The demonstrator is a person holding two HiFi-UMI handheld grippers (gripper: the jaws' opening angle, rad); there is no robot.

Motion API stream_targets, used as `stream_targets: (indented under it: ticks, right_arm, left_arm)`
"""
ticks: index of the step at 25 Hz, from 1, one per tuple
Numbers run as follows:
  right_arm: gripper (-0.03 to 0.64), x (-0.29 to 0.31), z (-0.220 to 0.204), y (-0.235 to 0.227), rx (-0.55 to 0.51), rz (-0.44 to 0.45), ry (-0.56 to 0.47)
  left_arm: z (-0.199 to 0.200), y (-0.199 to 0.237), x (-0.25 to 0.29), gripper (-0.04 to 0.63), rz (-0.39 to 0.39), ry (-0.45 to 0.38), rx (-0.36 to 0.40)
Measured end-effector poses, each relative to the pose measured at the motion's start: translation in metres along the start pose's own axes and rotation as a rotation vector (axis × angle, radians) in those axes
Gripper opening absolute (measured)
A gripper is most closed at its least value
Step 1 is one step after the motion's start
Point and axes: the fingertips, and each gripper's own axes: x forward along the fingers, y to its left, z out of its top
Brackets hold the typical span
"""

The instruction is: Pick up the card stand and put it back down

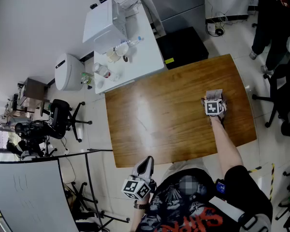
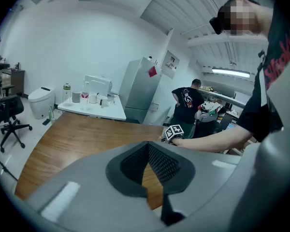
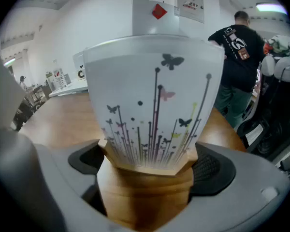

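The card stand (image 3: 150, 166) is a low wooden block holding an upright white card printed with butterflies and stems. It fills the right gripper view and stands between the jaws of my right gripper (image 3: 147, 178). The jaws are spread wide, one dark pad (image 3: 210, 170) close beside each end of the block, and I see no squeeze on it. In the head view the stand (image 1: 213, 95) is near the right side of the brown table (image 1: 159, 120), just beyond the right gripper (image 1: 213, 100). My left gripper (image 1: 145, 167) hangs below the table's near edge, shut and empty.
A white side table (image 1: 135, 57) with bottles and a white box abuts the far left corner. A black office chair (image 1: 60, 117) stands to the left and another chair (image 1: 285, 100) to the right. A person (image 3: 238, 52) in black stands beyond the table.
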Motion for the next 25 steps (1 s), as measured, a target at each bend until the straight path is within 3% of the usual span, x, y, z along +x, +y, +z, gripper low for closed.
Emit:
stream_targets:
  ticks: [5, 9, 13, 19, 25]
  right_arm:
    - [0.537, -0.077, -0.002, 0.027, 0.028, -0.017, -0.137]
    - [0.537, -0.203, -0.002, 0.048, 0.033, 0.041, -0.253]
    - [0.537, -0.288, 0.001, 0.062, -0.018, 0.066, -0.326]
    - [0.537, -0.336, 0.006, 0.056, 0.027, 0.019, -0.377]
    - [0.537, -0.353, 0.005, 0.054, 0.07, -0.006, -0.39]
  left_arm:
    - [0.0, 0.008, -0.004, 0.008, 0.014, -0.005, -0.001]
    - [0.01, 0.003, 0.014, 0.029, -0.063, -0.014, 0.019]
    - [0.03, -0.005, 0.037, 0.057, -0.172, -0.062, -0.028]
    - [0.046, -0.027, 0.056, 0.055, -0.291, -0.081, -0.038]
    - [0.045, -0.025, 0.054, 0.055, -0.309, -0.07, -0.069]
